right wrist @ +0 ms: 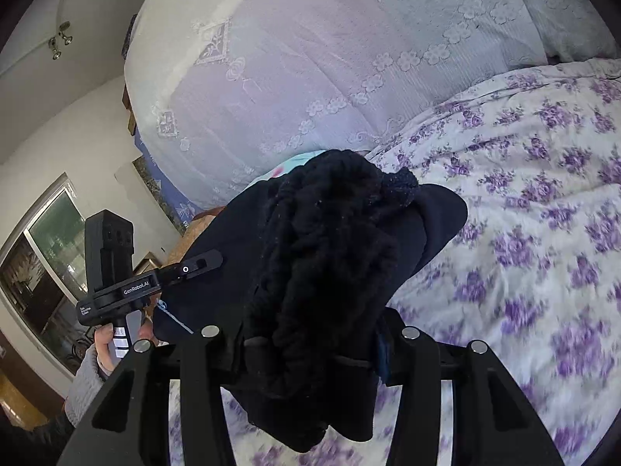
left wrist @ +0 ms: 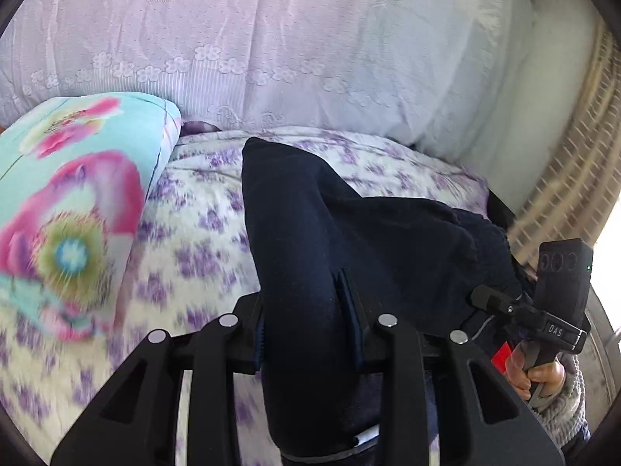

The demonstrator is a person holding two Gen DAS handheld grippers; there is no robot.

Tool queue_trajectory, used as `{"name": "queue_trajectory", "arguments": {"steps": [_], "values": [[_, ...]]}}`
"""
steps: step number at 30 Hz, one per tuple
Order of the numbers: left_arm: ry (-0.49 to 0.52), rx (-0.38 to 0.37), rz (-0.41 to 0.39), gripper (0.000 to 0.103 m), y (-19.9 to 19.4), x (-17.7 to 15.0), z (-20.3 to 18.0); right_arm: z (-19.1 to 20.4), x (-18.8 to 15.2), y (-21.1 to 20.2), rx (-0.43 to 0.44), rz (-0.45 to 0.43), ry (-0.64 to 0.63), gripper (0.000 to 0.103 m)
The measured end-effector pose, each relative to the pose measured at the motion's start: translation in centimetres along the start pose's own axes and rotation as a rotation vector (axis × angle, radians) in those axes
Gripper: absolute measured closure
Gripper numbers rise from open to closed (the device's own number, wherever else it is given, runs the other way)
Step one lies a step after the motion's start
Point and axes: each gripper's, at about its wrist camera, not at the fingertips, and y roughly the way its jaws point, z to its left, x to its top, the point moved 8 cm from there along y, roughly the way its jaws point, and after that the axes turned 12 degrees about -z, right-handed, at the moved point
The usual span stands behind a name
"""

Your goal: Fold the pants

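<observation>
bed (right wrist: 543, 178) with a purple-flower sheet, lacy pale cover behind. dark navy pants (left wrist: 330, 233) are lifted off it, strung between both tools (waistband bunched on the right one). left gripper (left wrist: 310, 334) and right gripper (right wrist: 310, 349) both have jaws clamped on fabric.

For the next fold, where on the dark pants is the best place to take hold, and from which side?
Grip the dark navy pants at the bunched elastic waistband, coming from above the floral bedsheet. Its thick gathered edge stands up and gives the fingers something firm, whereas the smooth leg fabric hangs limp and would probably slip.
</observation>
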Motion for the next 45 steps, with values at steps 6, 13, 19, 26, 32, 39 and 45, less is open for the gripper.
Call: {"name": "queue_trajectory", "arguments": {"steps": [6, 13, 19, 26, 32, 39, 45], "values": [[-0.08, 0.051, 0.099, 0.072, 11.6, -3.1, 6.6, -9.7, -3.3, 9.0, -0.084, 0.105, 0.06, 0.055], [-0.147, 0.112, 0.129, 0.042, 15.5, -6.9, 10.5, -13.8, -6.0, 10.8, -0.132, 0.136, 0.152, 0.042], [-0.026, 0.32, 0.076, 0.029, 11.9, -5.9, 9.1, -12.8, -4.3, 7.6, -0.351, 0.062, 0.1, 0.026], [0.159, 0.566, -0.166, 0.005, 1.7, -5.7, 3.3, -3.9, -4.9, 0.3, -0.6, -0.157, -0.221, 0.003], [0.137, 0.568, -0.148, 0.005, -1.2, -10.2, 0.8, 0.2, -9.5, -2.2, -0.573, -0.275, -0.317, 0.003], [0.125, 0.572, -0.14, 0.005, -0.8, -10.8, 1.9, 0.1, -10.8, 0.0, -0.577, -0.185, -0.369, 0.003], [0.185, 0.539, -0.099, 0.005, 0.4, -11.2, 1.3, -1.4, -10.9, -0.6, -0.604, -0.185, -0.288, 0.003]]}}
